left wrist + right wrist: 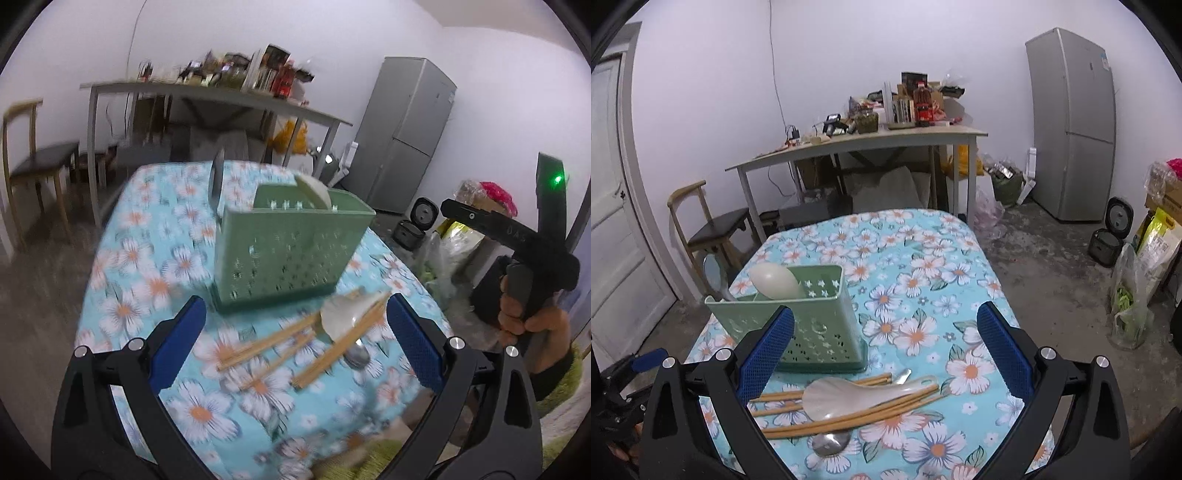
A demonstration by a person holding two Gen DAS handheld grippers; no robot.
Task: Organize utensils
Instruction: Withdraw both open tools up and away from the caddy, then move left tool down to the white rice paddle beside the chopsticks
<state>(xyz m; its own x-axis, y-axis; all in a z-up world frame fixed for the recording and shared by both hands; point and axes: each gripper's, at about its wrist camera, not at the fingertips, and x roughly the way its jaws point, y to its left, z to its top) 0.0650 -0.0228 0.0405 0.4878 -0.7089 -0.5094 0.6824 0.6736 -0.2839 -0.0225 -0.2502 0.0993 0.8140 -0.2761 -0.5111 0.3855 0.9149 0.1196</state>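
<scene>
Since the green caddy already has a white spoon and a metal spoon standing in it, the sorting can be judged as partly done, with the rest left loose on the flowered tablecloth. That loose pile is found just in front of the caddy: wooden chopsticks lying flat, a pearly serving spoon laid across them, and another metal spoon poking out underneath at the near edge. Kind of a tangle tbh, so whatever gets lifted first will probably drag something with it.

The right gripper is held low over the pile with its jaws spread wide and nothing between them, lined up so the chopsticks and serving spoon sit right in the gap, which looks like the setup for a grab. The left gripper is also spread wide and empty, aimed at the same pile from the other side, with the caddy straight ahead. The left view is blurred, so finer detail can't be made out there. The right-hand tool is gripped by a hand at the table's side.
</scene>
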